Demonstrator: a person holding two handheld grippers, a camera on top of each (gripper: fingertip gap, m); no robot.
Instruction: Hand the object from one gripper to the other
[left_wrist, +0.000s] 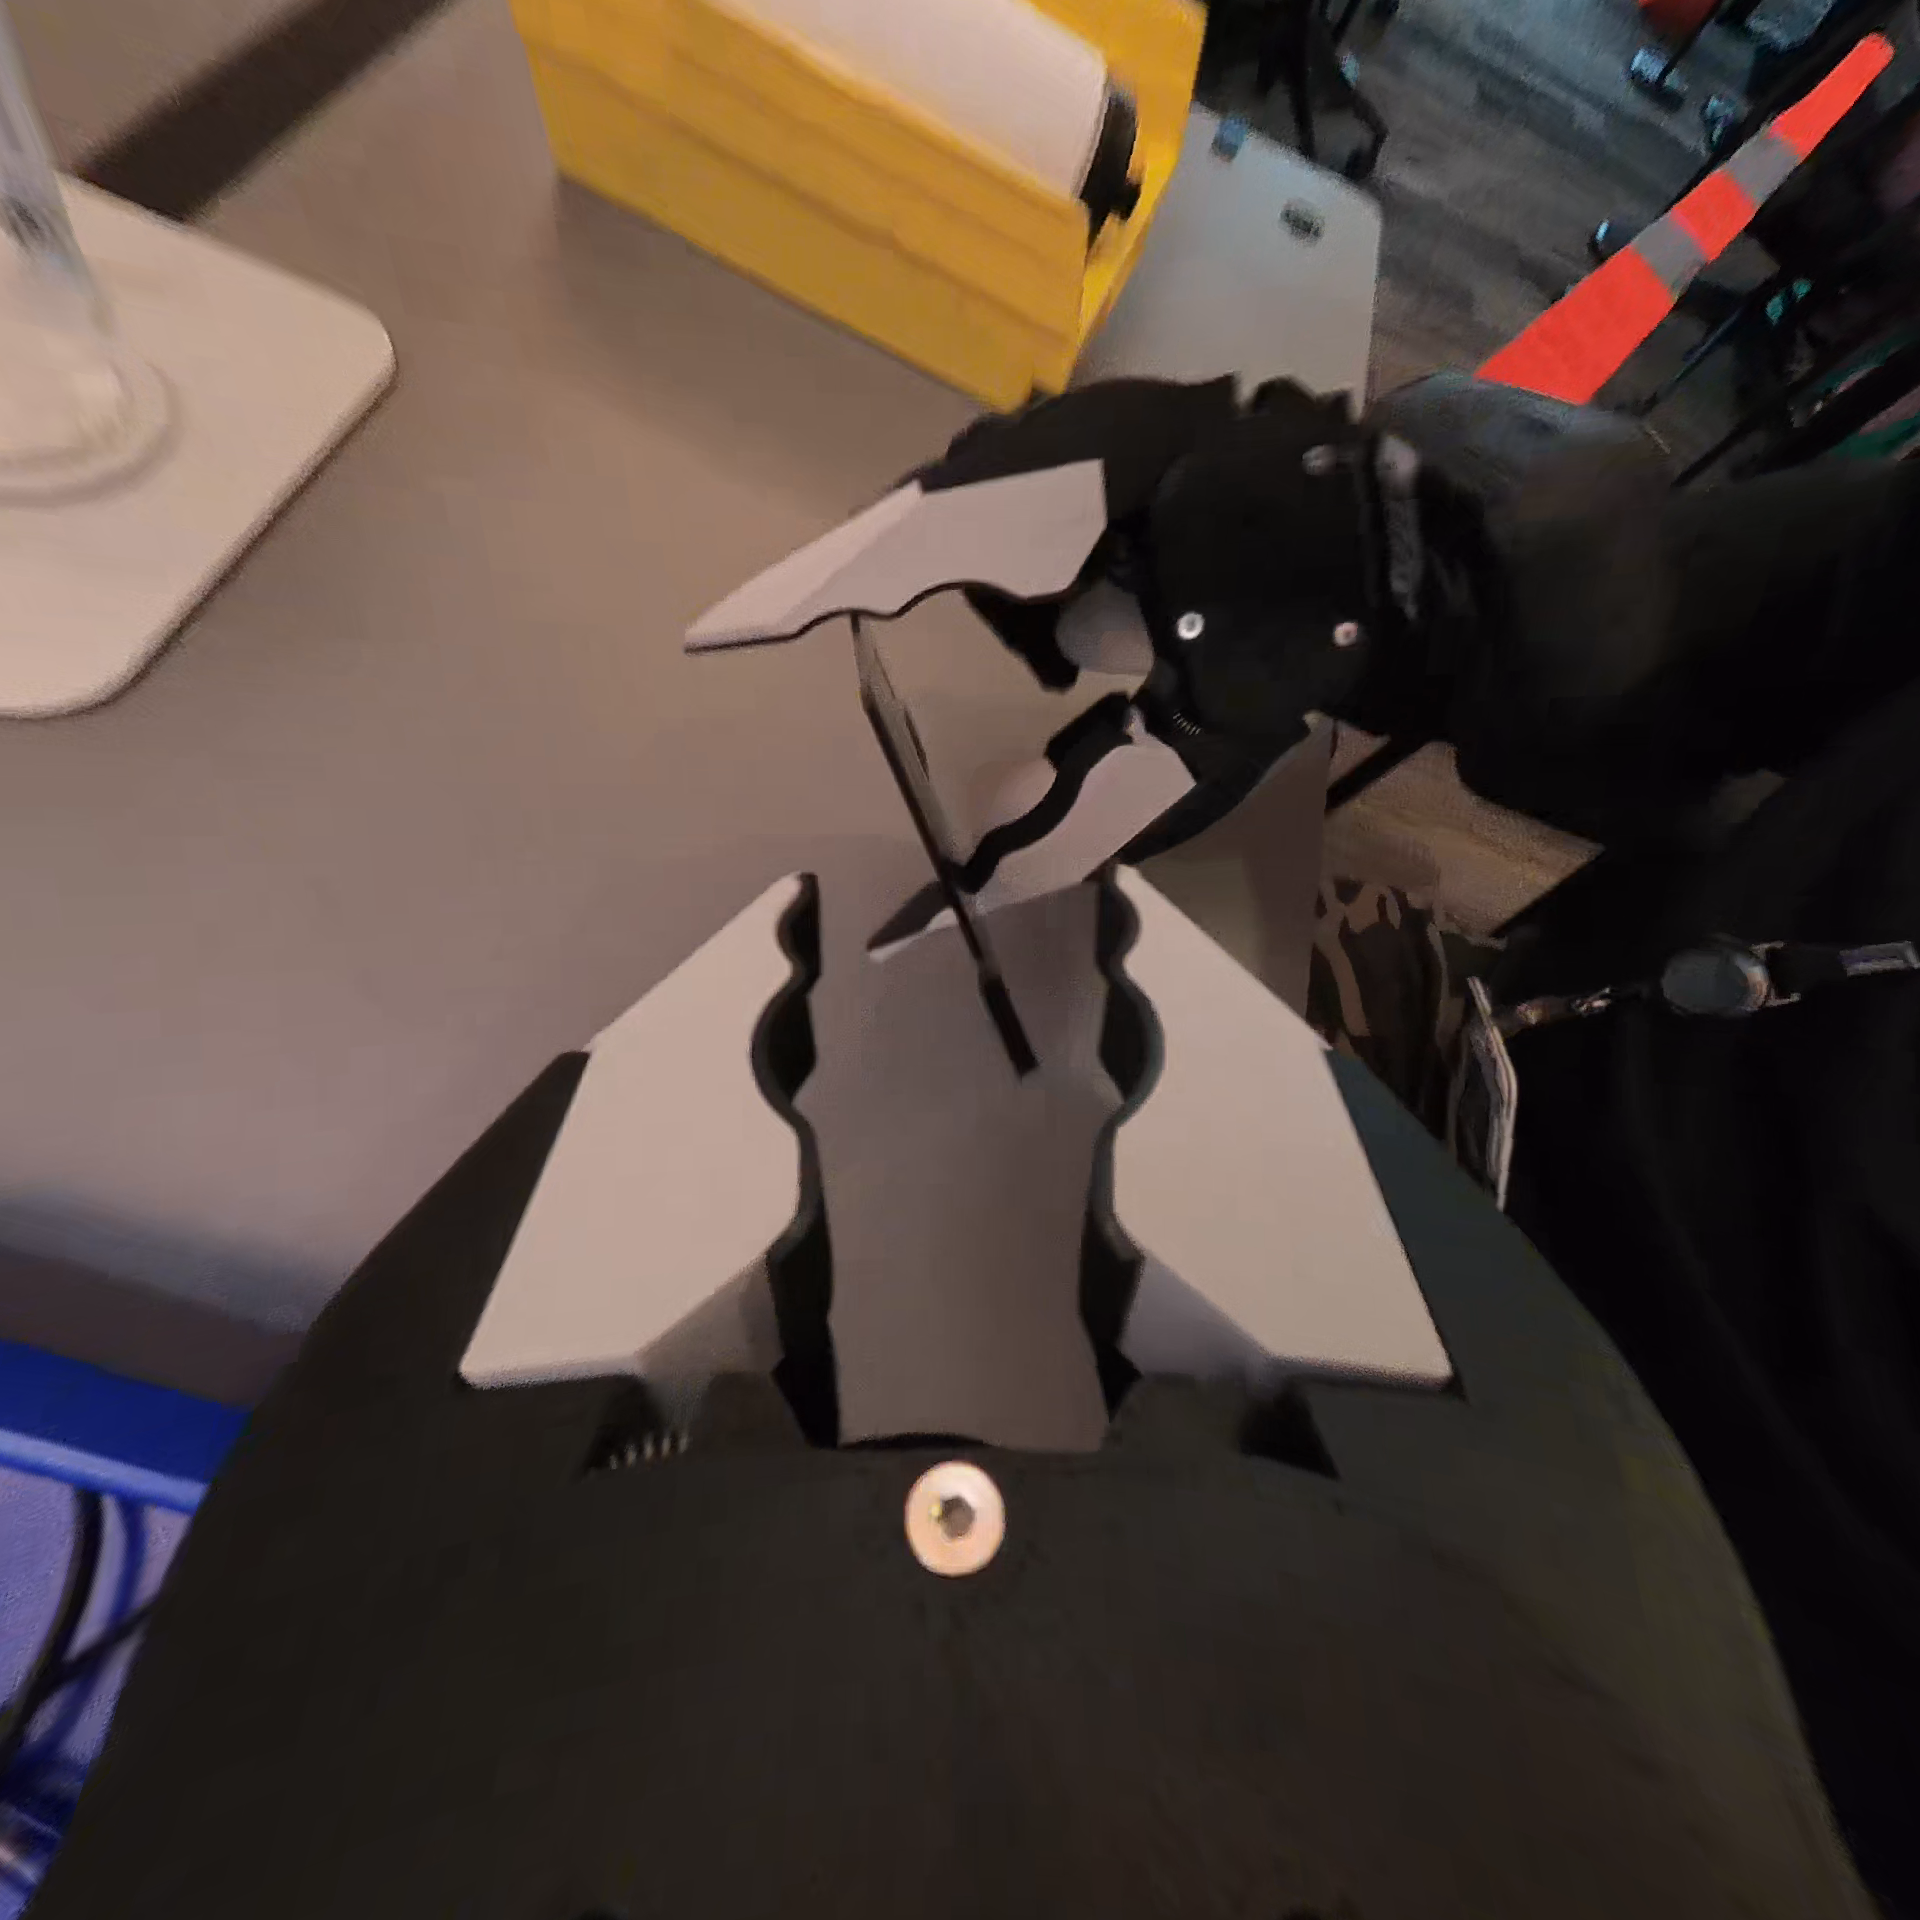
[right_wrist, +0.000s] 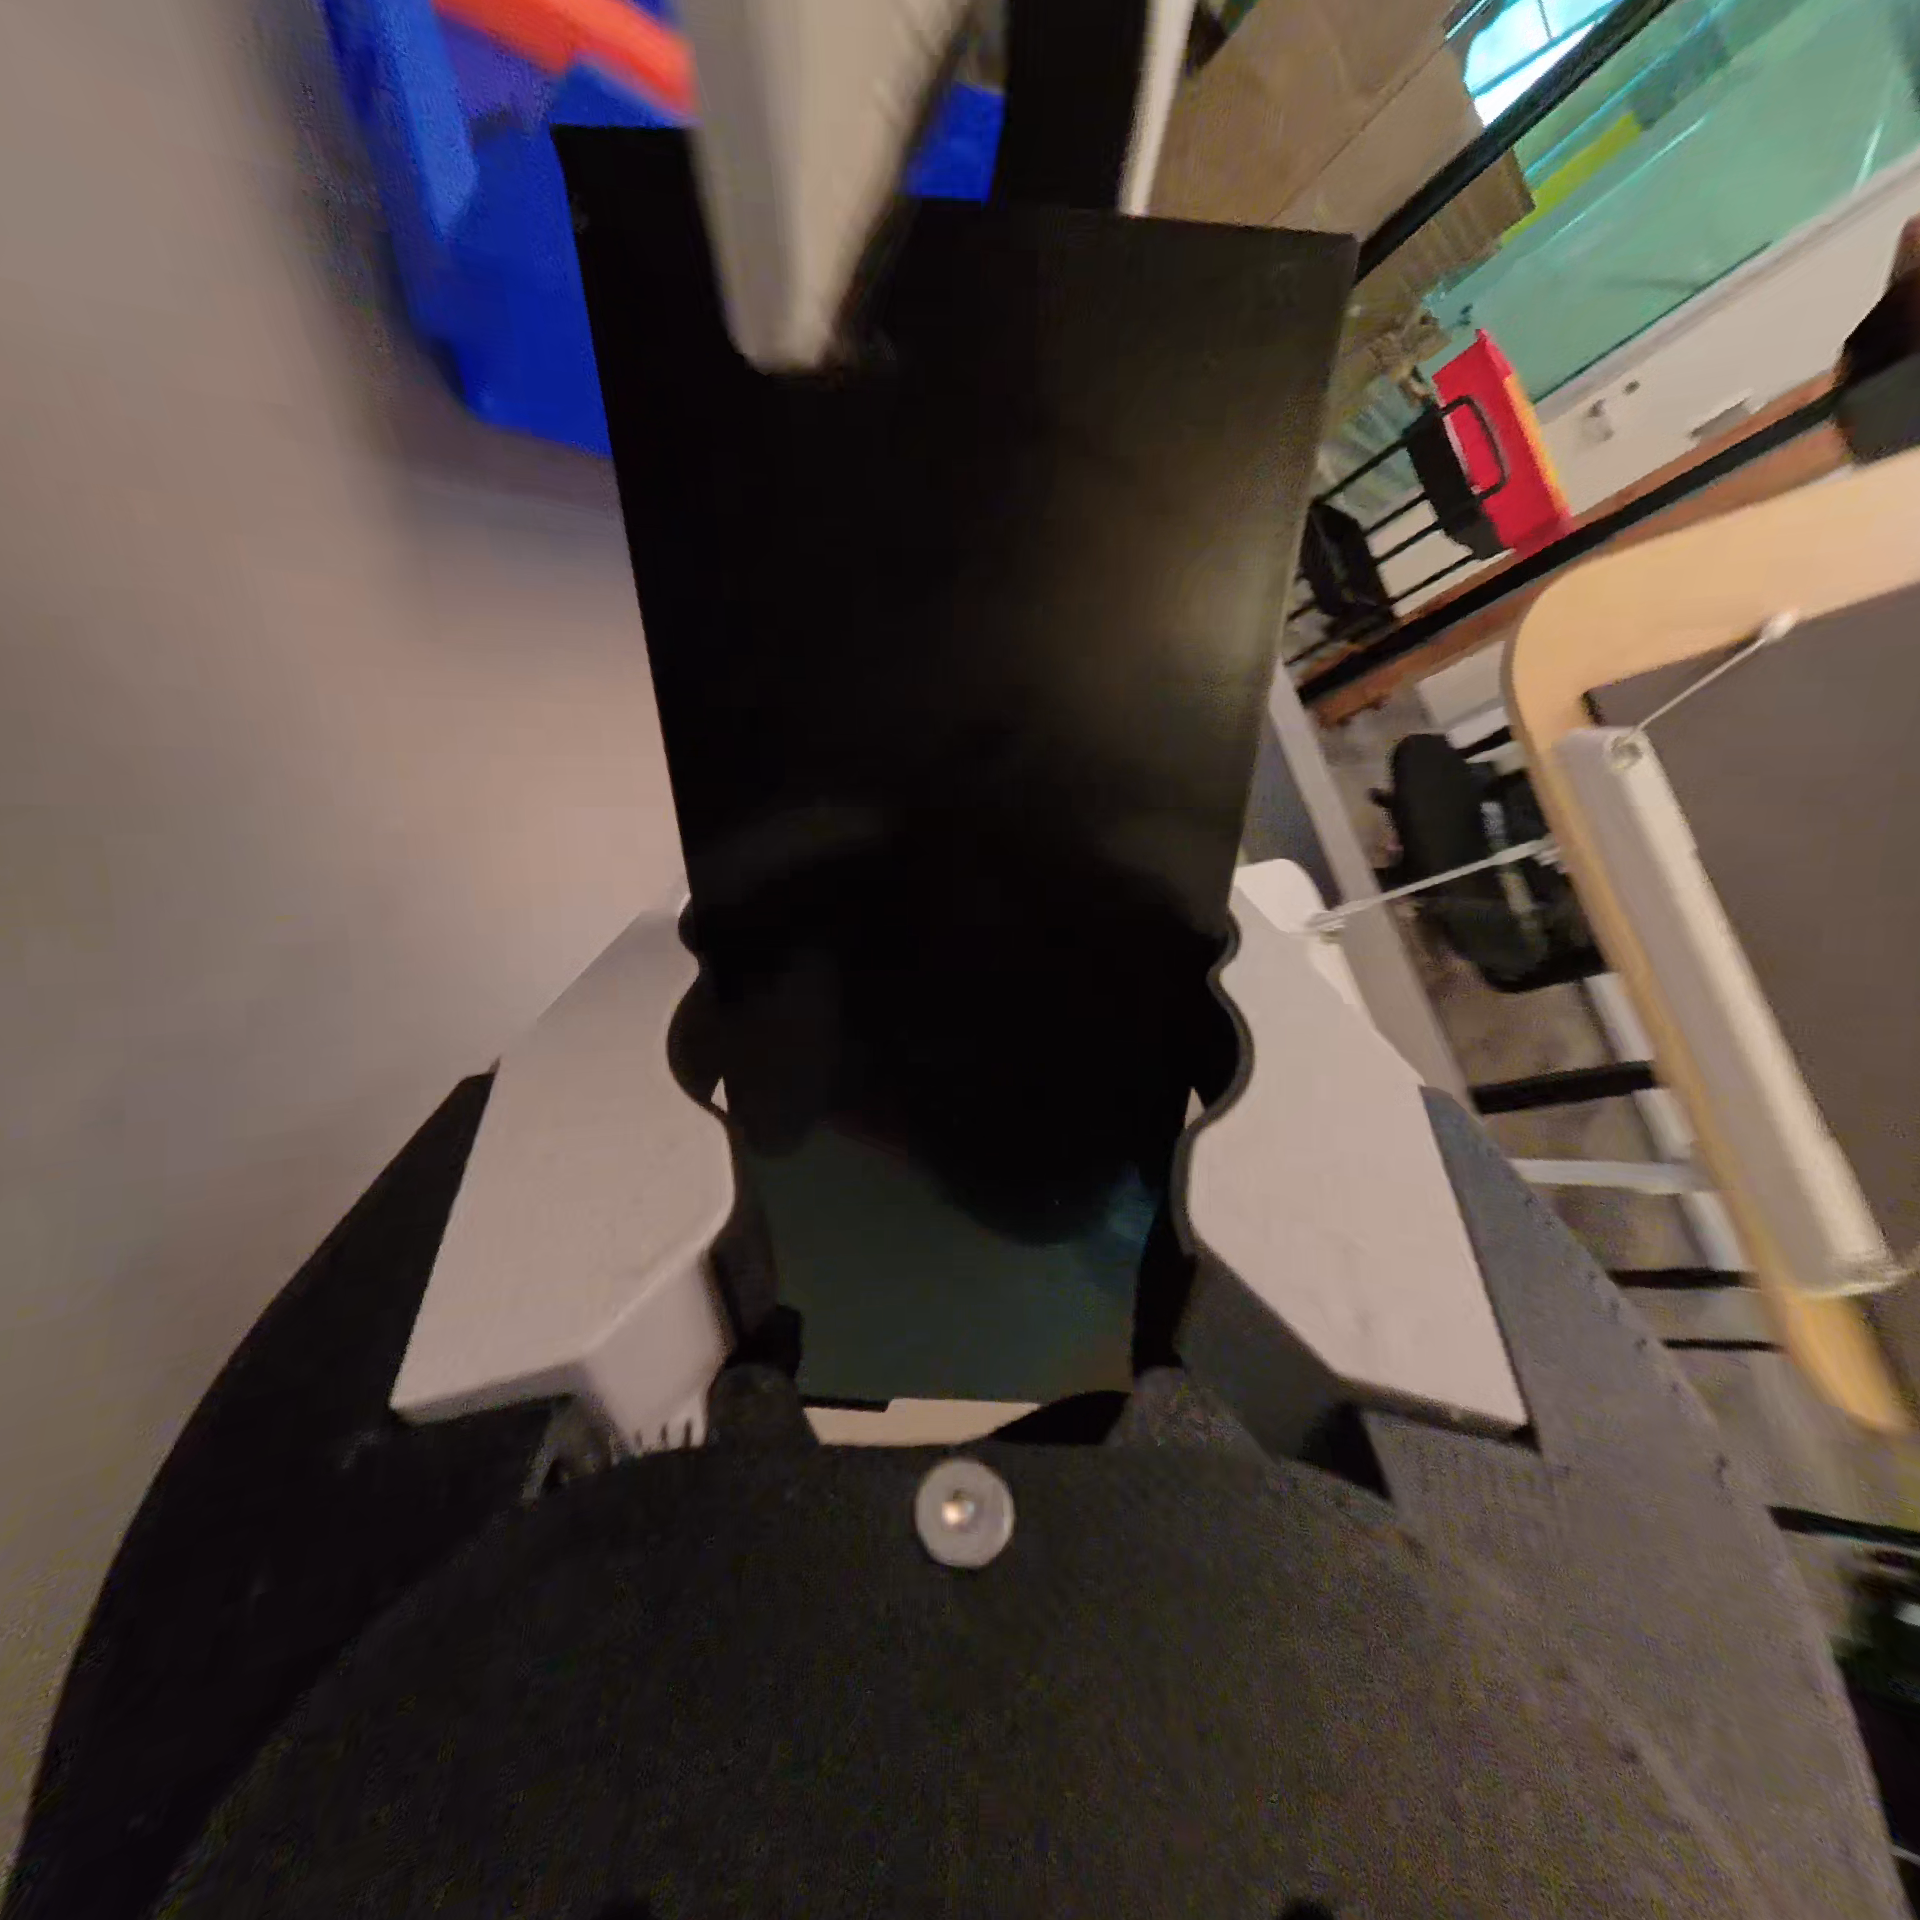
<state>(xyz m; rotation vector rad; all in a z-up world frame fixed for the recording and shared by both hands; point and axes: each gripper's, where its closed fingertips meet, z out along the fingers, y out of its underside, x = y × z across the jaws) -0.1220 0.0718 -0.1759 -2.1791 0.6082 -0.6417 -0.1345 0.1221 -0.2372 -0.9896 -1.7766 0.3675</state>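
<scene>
Right now the right tool (right_wrist: 961, 997) is gripping a thin, flat black plate (right_wrist: 966, 582), its two pale fingers (right_wrist: 582, 1174) pressing on the plate's side edges. In the right wrist view the plate is filling the middle of the picture and reaching forward past the fingertips, with its far end notched. A pale finger of the other tool (right_wrist: 805, 177) is showing at that far end, overlapping the notch; whether it is touching the plate cannot be told from there.

Seen from the left wrist view, the plate (left_wrist: 914, 790) is appearing edge-on as a narrow dark strip, tilted, held between the two fingers of the right tool (left_wrist: 894, 769), which is coming in from the right side in a black-gloved hand (left_wrist: 1621, 582). The plate's lower end is dipping into the gap of the left tool (left_wrist: 956, 894), whose jaws are standing apart with a clear space on either side of the strip, so the left tool is open and gripping nothing. The plate is hanging in the air above the grey table (left_wrist: 468, 831), not resting on it.

Farther back on the table a yellow box (left_wrist: 831, 208) is standing, and a white stand base (left_wrist: 177, 468) is lying at the left. Both pictures are somewhat blurred.
</scene>
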